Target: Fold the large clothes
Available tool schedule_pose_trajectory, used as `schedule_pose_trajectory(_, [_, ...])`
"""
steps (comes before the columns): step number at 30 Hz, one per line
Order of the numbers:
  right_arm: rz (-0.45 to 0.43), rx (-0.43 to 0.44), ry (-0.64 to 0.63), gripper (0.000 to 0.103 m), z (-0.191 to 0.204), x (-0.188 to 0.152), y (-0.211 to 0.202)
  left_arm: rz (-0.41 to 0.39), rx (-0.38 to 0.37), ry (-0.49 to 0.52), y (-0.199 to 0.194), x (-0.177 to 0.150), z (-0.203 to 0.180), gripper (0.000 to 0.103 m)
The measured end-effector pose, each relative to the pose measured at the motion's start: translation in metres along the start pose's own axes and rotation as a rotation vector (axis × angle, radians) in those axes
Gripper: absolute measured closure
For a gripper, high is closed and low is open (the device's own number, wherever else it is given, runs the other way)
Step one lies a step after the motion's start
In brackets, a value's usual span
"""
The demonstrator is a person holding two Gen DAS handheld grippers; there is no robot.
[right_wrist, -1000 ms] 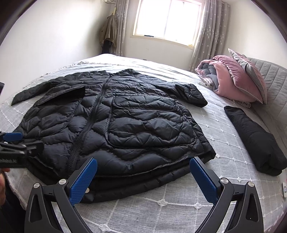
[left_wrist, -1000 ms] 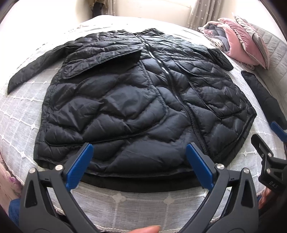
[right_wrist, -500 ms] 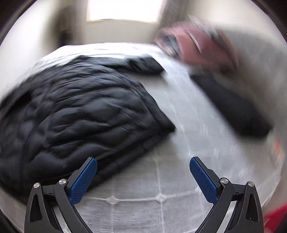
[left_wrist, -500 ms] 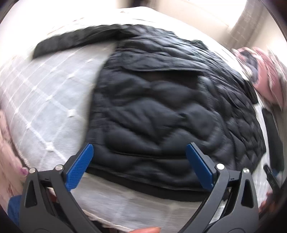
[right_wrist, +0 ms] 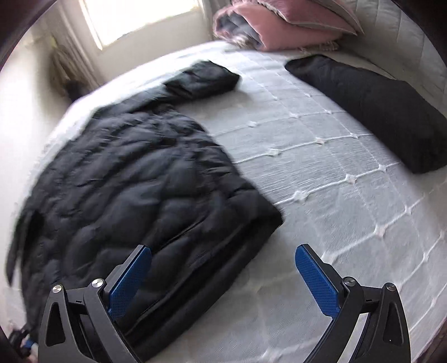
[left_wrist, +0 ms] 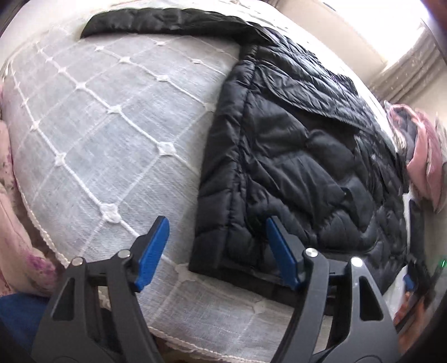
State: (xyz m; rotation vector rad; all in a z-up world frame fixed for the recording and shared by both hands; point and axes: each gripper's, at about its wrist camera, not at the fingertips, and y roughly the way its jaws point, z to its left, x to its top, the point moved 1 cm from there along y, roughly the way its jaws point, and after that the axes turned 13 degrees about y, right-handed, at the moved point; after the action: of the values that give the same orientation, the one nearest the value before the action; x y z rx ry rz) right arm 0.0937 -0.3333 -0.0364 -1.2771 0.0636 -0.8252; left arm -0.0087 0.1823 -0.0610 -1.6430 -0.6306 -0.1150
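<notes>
Both hand-held grippers have swung apart and dropped to opposite lower corners of the black puffer jacket (left_wrist: 293, 156), where a second ago each faced the middle of its hem. Left hand-held gripper (left_wrist: 218, 251) is closing, its jaws narrower than before; the jacket's bottom corner sits between the blue pads (left_wrist: 152, 251) but they do not yet press it. Right hand-held gripper (right_wrist: 223, 282) stands wide open over the other hem corner, its left pad above the quilted fabric and its right pad above bare bedspread (right_wrist: 349, 173). Spread flat on the bed, the jacket has one sleeve (left_wrist: 167, 21) stretched out sideways. Farther off lie a folded dark garment (right_wrist: 371, 109) and pink pillows (right_wrist: 282, 25) by the headboard
</notes>
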Motion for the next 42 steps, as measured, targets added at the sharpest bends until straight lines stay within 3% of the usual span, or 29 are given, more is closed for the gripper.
schedule_pose_trajectory(2, [0.03, -0.012, 0.052, 0.001, -0.012, 0.011, 0.015, 0.012, -0.009, 0.032, 0.007, 0.0, -0.007, 0.051])
schedule_pose_trajectory(4, [0.059, 0.021, 0.083, 0.022, -0.021, 0.014, 0.026, 0.007, -0.034, 0.042, 0.009, 0.0, -0.012, 0.067])
schedule_pose_trajectory(5, [0.07, 0.042, 0.081, 0.028, -0.021, 0.013, 0.028, 0.002, -0.043, 0.044, 0.009, 0.001, -0.012, 0.08])
schedule_pose_trajectory(6, [0.065, 0.066, 0.072, 0.052, -0.02, 0.012, 0.026, 0.002, -0.057, 0.045, 0.008, 0.002, -0.013, 0.086])
schedule_pose_trajectory(7, [0.074, 0.122, 0.065, 0.085, -0.019, 0.01, 0.024, 0.001, -0.068, 0.044, 0.007, 0.003, -0.012, 0.088])
schedule_pose_trajectory(8, [0.093, 0.165, 0.079, 0.092, -0.019, 0.006, 0.021, 0.0, -0.082, 0.041, 0.005, 0.006, -0.009, 0.092])
schedule_pose_trajectory(12, [0.06, 0.193, 0.089, 0.097, -0.019, -0.004, 0.004, -0.068, -0.083, 0.019, -0.018, 0.014, 0.012, 0.094])
schedule_pose_trajectory(15, [0.041, 0.296, 0.164, 0.099, -0.032, -0.017, -0.024, -0.095, -0.067, 0.011, -0.032, 0.015, 0.025, 0.094])
schedule_pose_trajectory(18, [-0.003, 0.349, 0.184, 0.1, -0.051, -0.038, -0.062, -0.069, -0.054, 0.031, -0.032, 0.008, 0.029, 0.095])
schedule_pose_trajectory(21, [-0.058, 0.274, 0.151, 0.1, -0.07, -0.047, -0.079, -0.039, -0.076, 0.031, -0.029, 0.003, 0.037, 0.094])
schedule_pose_trajectory(22, [-0.038, 0.261, 0.152, 0.1, -0.076, -0.049, -0.076, -0.034, -0.086, 0.024, -0.029, 0.003, 0.039, 0.094])
schedule_pose_trajectory(24, [-0.009, 0.299, 0.141, 0.099, -0.074, -0.044, -0.074, -0.026, -0.104, 0.001, -0.031, 0.01, 0.047, 0.09])
schedule_pose_trajectory(26, [-0.069, 0.283, 0.103, 0.097, -0.069, -0.041, -0.085, -0.047, -0.102, -0.056, -0.038, 0.017, 0.055, 0.087])
schedule_pose_trajectory(28, [-0.158, 0.237, 0.126, 0.087, -0.071, -0.036, -0.095, -0.117, -0.077, -0.097, -0.058, 0.021, 0.066, 0.087])
schedule_pose_trajectory(30, [-0.21, 0.236, 0.163, 0.087, -0.074, -0.031, -0.104, -0.179, -0.075, -0.079, -0.076, 0.024, 0.063, 0.083])
schedule_pose_trajectory(31, [-0.215, 0.266, 0.185, 0.085, -0.075, -0.029, -0.106, -0.214, -0.071, -0.059, -0.085, 0.028, 0.056, 0.079])
schedule_pose_trajectory(32, [-0.206, 0.298, 0.209, 0.082, -0.072, -0.025, -0.104, -0.228, -0.079, -0.045, -0.088, 0.029, 0.049, 0.065])
schedule_pose_trajectory(33, [-0.186, 0.324, 0.227, 0.074, -0.071, -0.023, -0.101, -0.232, -0.105, -0.027, -0.087, 0.033, 0.039, 0.05])
schedule_pose_trajectory(34, [-0.151, 0.354, 0.235, 0.056, -0.061, -0.02, -0.094, -0.224, -0.139, -0.012, -0.082, 0.038, 0.027, 0.044])
schedule_pose_trajectory(36, [-0.095, 0.404, 0.213, 0.032, -0.04, -0.015, -0.085, -0.201, -0.19, 0.0, -0.067, 0.052, 0.002, 0.043])
schedule_pose_trajectory(38, [-0.097, 0.434, 0.135, 0.031, -0.013, -0.016, -0.084, -0.175, -0.27, -0.005, -0.046, 0.068, -0.021, 0.043])
schedule_pose_trajectory(42, [-0.074, 0.368, -0.071, 0.028, 0.038, -0.036, -0.07, -0.091, -0.412, -0.025, 0.002, 0.091, -0.057, 0.043])
